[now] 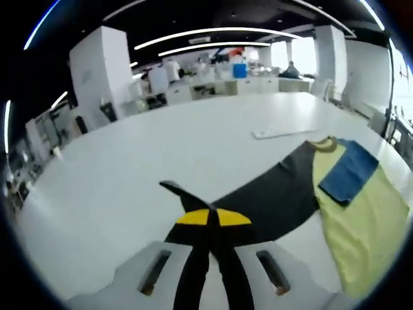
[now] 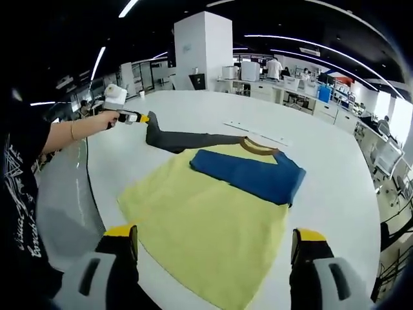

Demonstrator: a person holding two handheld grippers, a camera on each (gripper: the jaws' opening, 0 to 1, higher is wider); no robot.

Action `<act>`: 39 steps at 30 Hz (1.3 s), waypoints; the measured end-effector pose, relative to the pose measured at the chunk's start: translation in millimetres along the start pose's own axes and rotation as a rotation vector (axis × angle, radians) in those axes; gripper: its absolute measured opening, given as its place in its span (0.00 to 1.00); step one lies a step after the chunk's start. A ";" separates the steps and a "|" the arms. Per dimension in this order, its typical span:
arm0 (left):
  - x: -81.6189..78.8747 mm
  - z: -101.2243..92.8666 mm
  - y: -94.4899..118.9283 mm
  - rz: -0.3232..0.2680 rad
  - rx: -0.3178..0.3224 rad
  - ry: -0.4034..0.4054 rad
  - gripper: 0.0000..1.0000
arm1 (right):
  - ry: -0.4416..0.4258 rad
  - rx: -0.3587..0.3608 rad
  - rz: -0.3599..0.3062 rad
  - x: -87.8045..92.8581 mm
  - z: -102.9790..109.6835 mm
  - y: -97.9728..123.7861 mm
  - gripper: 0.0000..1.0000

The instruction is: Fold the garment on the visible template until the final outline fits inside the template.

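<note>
White tabletop (image 2: pixel 335 187) spreads under both of your grippers, with an open-plan office behind it: pillars, desks, ceiling light strips and a few distant people too small to make out.

In the right gripper view, your right gripper (image 2: pixel 215 248) rises from the bottom with its yellow-tipped jaws set wide apart and nothing between them. Their lower parts are cut off by the frame. Just beyond them lies the garment (image 2: pixel 206 219), a long-sleeved shirt with a pale yellow body spread flat, hem nearest you. A blue sleeve (image 2: pixel 248 173) is folded across the chest, below the brownish collar (image 2: pixel 259 146). The dark grey sleeve (image 2: pixel 187 139) stretches out to the far left, where your left gripper (image 2: pixel 143 118) has its end pinched. Your hand (image 2: pixel 103 120) holds that gripper; your dark printed sleeve fills the left edge, and its print cannot be read.

In the left gripper view, the jaws are closed together on the grey sleeve's cuff (image 1: pixel 177 189), and the cloth partly hides the tips. The sleeve runs back to the yellow body at right, whose far side is cut off by the frame. Beyond the collar lies a flat white strip (image 2: pixel 258 134); you cannot tell what it is. No template outline can be made out, and no writing is legible anywhere.
</note>
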State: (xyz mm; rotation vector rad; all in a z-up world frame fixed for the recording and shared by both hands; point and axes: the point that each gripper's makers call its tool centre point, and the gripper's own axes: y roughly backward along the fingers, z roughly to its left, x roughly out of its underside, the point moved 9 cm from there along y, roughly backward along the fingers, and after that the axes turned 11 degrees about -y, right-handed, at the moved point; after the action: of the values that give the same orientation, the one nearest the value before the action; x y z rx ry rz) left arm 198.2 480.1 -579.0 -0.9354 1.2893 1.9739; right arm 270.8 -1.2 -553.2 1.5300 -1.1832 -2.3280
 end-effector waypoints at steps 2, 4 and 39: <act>-4.9 -4.7 -0.2 -0.011 0.013 0.001 0.00 | -0.004 0.000 -0.003 0.6 -0.4 0.3 0.99; -11.4 -10.7 -0.2 -0.026 0.026 -0.003 0.00 | -0.002 -0.001 -0.004 1.7 0.0 0.8 0.99; -108.5 -130.5 -28.4 -0.194 0.296 -0.076 0.00 | -0.024 0.001 0.001 13.2 -5.6 9.1 0.99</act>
State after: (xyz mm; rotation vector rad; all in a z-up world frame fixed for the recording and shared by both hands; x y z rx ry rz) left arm 313.4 357.6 -542.2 -0.7996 1.3481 1.6025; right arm 266.2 -16.9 -557.9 1.5057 -1.1907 -2.3517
